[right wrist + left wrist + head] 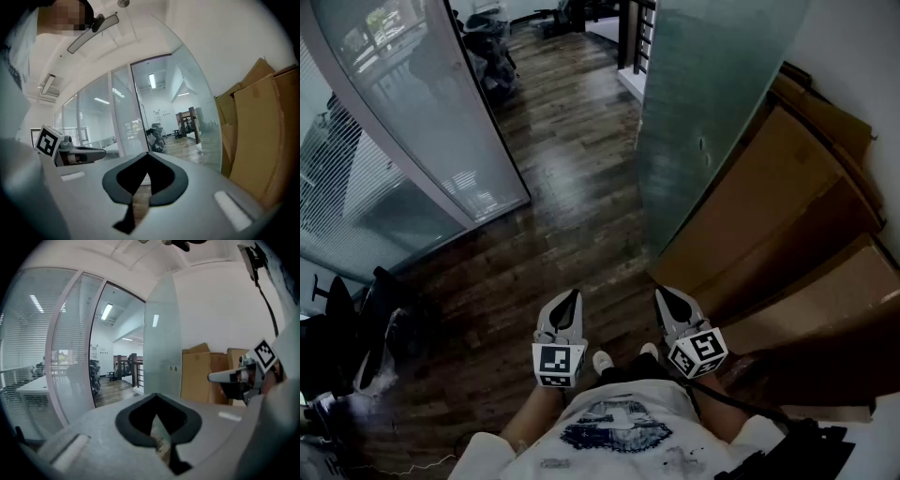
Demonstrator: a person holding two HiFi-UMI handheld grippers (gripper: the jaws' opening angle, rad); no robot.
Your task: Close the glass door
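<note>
The glass door (712, 103) is frosted and stands swung wide open on the right of the doorway. Its free edge points roughly toward us and its back is turned to the flattened cardboard sheets (787, 206) that lean on the right wall just behind it. We judge it sits there simply because it was folded back to clear the passage. To close it, it would have to swing leftward across the opening toward the framed glass partition (412, 103). The left gripper view shows two small round fittings (173, 367) near the door's edge; we cannot tell what they are.

The task looks not yet begun, since neither gripper touches the door. We hold both low in front of the body, above the dark wooden floor (572, 187), aimed forward and slightly down. The left gripper (572, 296) has its jaws pressed together with nothing between them, and the right gripper (664, 293) is likewise closed and empty. As we read it, closed jaws make a blunt tip suited to pushing a panel. The right gripper is the one nearer the door, so it seems the likelier one to reach it.
</note>
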